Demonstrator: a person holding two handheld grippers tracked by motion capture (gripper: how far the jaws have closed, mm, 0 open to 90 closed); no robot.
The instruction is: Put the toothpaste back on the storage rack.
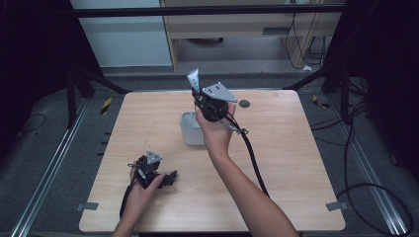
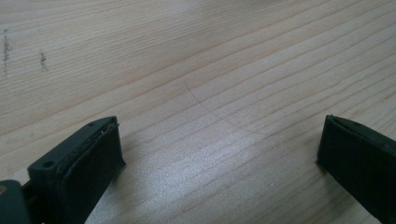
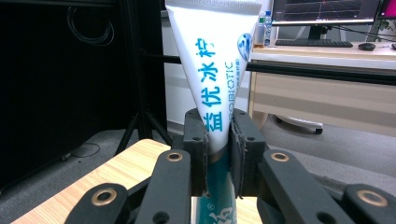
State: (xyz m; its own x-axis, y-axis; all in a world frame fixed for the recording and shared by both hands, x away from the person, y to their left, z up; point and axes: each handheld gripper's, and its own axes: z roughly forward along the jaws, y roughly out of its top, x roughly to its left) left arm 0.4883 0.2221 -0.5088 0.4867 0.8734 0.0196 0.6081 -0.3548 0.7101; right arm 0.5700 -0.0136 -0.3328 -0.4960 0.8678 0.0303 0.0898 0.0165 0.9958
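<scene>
A white and teal toothpaste tube (image 3: 219, 79) stands upright between the jaws of my right gripper (image 3: 219, 149), crimped end up. The pads press on its lower body. From above, that tube (image 1: 193, 79) sticks up over a grey cup (image 1: 190, 129) near the table's middle, and my right gripper (image 1: 199, 95) is held above the cup's far rim. Near the front left of the table my left gripper (image 1: 170, 177) rests low, jaws pointing right. Its jaws stand wide apart over bare wood (image 2: 219, 140), with nothing between them.
The wooden table (image 1: 286, 163) has free room on its right half and along the front. A small dark disc (image 1: 244, 103) lies near the far edge. Black frame legs and cables stand around the table on the floor.
</scene>
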